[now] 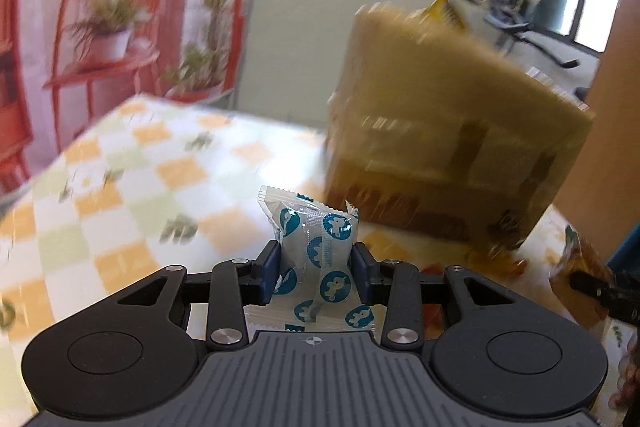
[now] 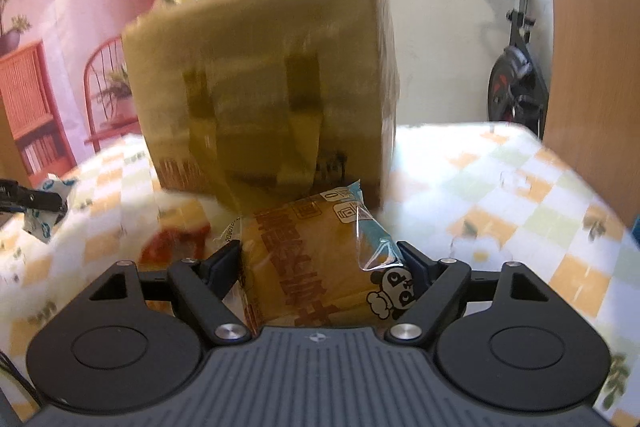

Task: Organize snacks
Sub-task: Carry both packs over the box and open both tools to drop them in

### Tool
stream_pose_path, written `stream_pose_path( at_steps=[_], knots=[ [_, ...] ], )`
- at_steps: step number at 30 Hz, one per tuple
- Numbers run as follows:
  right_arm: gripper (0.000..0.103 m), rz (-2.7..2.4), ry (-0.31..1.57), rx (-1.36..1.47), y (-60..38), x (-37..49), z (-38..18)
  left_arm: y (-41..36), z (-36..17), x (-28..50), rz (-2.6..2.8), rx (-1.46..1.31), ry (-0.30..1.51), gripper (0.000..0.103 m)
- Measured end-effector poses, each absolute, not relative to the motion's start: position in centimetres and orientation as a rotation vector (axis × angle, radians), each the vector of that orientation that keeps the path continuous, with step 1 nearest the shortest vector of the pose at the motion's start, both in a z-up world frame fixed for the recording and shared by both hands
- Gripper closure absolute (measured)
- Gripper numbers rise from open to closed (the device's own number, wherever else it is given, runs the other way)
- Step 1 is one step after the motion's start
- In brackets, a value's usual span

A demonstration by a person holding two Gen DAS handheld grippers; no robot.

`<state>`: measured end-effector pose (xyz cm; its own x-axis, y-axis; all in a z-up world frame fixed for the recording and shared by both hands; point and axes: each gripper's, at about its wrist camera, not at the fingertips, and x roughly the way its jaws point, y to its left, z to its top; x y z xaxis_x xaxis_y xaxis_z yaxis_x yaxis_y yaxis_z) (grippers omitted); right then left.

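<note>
Overall surface: checked tablecloth (image 1: 132, 163) in orange, green and white; windows at twelve o'clock.
Left gripper (image 1: 316, 269): clamped on blue-spotted snack packet (image 1: 316, 239), long axis upright.
Right gripper (image 2: 320, 267): clamped on orange bread packet (image 2: 308, 251), lengthwise toward twelve.
Cardboard box (image 2: 260, 83): at twelve; yellow packet (image 1: 446, 9) sticks out on top.

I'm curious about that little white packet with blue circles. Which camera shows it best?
The left wrist view: the white packet with blue circles sits sharp and central there, pinched upright in the left gripper. The right wrist view catches only a blurred bit of it at the far left edge, behind that gripper's dark finger.
</note>
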<state>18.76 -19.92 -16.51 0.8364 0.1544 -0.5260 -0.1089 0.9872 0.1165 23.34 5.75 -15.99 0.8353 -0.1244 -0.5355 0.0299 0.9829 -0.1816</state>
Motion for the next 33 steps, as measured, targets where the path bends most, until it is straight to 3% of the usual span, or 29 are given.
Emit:
stream_pose_path(
  at_steps=[10, 18, 33],
  knots=[
    [0.021, 0.227, 0.344, 0.088, -19.9, 21.2, -6.4, 3.8, -6.1, 26.2, -0.229, -0.14, 0.366, 0.063],
    [0.021, 0.263, 0.281, 0.05, -19.0, 27.9, 0.0, 0.7, -0.8, 32.3, -0.294, -0.119, 0.292, 0.063],
    [0.021, 0.152, 0.427, 0.069, -16.5, 42.2, -2.6, -2.0, -1.2, 46.0, -0.307, -0.136, 0.409, 0.062]
  ],
)
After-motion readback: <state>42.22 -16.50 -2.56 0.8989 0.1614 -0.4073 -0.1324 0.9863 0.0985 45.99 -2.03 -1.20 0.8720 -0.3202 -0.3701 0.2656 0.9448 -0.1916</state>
